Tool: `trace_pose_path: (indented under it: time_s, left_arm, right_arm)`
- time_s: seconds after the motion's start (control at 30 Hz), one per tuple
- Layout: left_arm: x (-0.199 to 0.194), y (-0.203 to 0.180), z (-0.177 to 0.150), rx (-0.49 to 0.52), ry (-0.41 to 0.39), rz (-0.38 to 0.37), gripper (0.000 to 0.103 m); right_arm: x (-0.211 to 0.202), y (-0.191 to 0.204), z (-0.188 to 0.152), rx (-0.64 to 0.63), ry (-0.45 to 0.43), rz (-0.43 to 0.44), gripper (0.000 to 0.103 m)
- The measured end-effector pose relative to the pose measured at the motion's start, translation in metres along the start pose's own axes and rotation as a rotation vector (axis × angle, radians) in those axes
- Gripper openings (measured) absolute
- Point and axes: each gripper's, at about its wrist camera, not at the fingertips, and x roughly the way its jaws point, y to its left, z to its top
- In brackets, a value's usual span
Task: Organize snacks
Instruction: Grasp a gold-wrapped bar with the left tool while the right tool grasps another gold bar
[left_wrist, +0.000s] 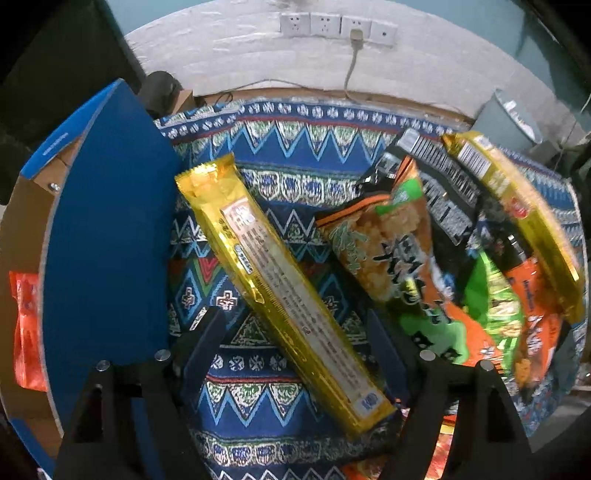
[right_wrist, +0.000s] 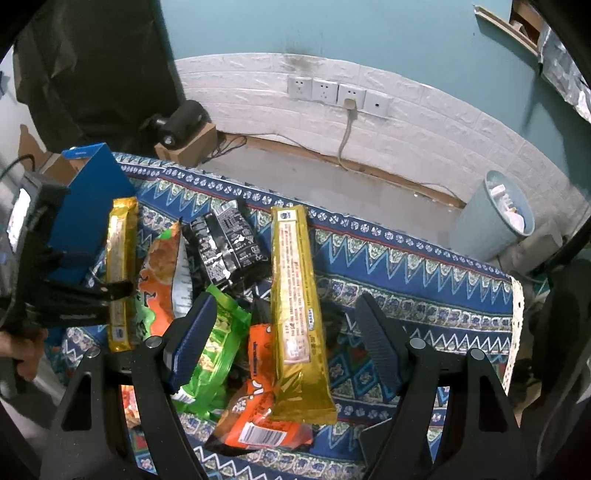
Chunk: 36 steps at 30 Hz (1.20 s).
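Spread wide, the jaws of both handheld grippers hang over a table of snacks, neither one touching a packet. Left gripper (left_wrist: 293, 334) tilts down with its dark ribbed fingers (left_wrist: 207, 332) straddling a long gold foil biscuit pack (left_wrist: 280, 288), which lies diagonally on the patterned blue tablecloth (left_wrist: 295, 147). Right gripper (right_wrist: 286, 328) is angled over the heap from farther back, its fingers either side of a second gold foil pack (right_wrist: 295, 306) that lies lengthwise atop the pile.

Beneath that pack sit a crinkled orange bag (right_wrist: 258, 413) and a glossy green bag (right_wrist: 218, 354), overlapping one another. Beyond them rests an orange-and-green rice cracker bag (left_wrist: 391, 247), then a black packet (right_wrist: 225, 243) printed with white text.

Left of the heap stands a blue cardboard box (left_wrist: 107, 229) with a raw brown interior, an orange packet (left_wrist: 27, 328) inside it. In the right wrist view the left gripper (right_wrist: 118, 290) shows at the box's near side, over the first gold pack (right_wrist: 120, 273).

Farther back, past the cloth's edge, a pale blue waste bin (right_wrist: 487, 229) stands on the floor before a white brick-textured wall carrying a row of sockets (right_wrist: 338, 94), one with a plug and cable.
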Motion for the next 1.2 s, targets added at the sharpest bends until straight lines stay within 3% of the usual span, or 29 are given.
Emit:
trace_pose_path:
  time_s: [0.13,0.17,0.23,0.3,0.4,0.57,0.73,0.8,0.97,1.0,1.07,1.17,1.2]
  left_arm:
    - [0.014,-0.005,-0.002,0.067,0.004,0.008,0.074]
    - [0.016,-0.005,-0.003,0.079,0.005,0.005,0.062]
    - [0.015,-0.006,-0.005,0.106,-0.009,-0.003,0.057]
    - [0.013,-0.004,-0.005,0.12,-0.014,-0.031,0.041]
    - [0.008,-0.006,-0.004,0.154,-0.017,-0.042,0.03]
    - [0.003,-0.006,0.0,0.206,-0.016,-0.032,0.031]
    - [0.014,-0.003,0.007,0.184,-0.024,-0.022,0.045]
    - [0.015,-0.008,0.008,0.201,-0.037,0.0,0.06]
    - [0.018,-0.017,0.009,0.223,-0.067,0.008,0.059]
    - [0.018,-0.017,0.009,0.225,-0.072,0.005,0.046]
    - [0.017,-0.019,0.009,0.228,-0.075,0.0,0.034]
    - [0.013,-0.021,0.006,0.221,-0.085,-0.014,0.029]
    - [0.01,-0.018,0.005,0.219,-0.087,-0.011,0.029]
  right_arm:
    - [0.004,-0.004,0.0,0.006,0.007,0.002,0.077]
    - [0.005,-0.005,0.001,0.008,0.008,0.001,0.077]
    - [0.007,-0.008,0.001,0.013,0.01,0.002,0.077]
    - [0.009,-0.01,0.001,0.017,0.016,0.006,0.077]
    - [0.016,-0.013,0.001,0.021,0.034,0.007,0.077]
    - [0.032,-0.015,0.002,0.03,0.064,0.015,0.077]
    - [0.048,-0.014,0.005,0.036,0.088,0.027,0.077]
    - [0.055,-0.012,0.006,0.031,0.095,0.024,0.077]
    - [0.071,-0.011,0.006,0.025,0.129,0.007,0.077]
    - [0.073,-0.012,0.005,0.025,0.133,0.006,0.077]
    - [0.077,-0.012,0.004,0.023,0.143,0.011,0.071]
    - [0.081,-0.012,0.003,0.028,0.15,0.029,0.049]
    - [0.081,-0.012,0.002,0.031,0.148,0.032,0.036]
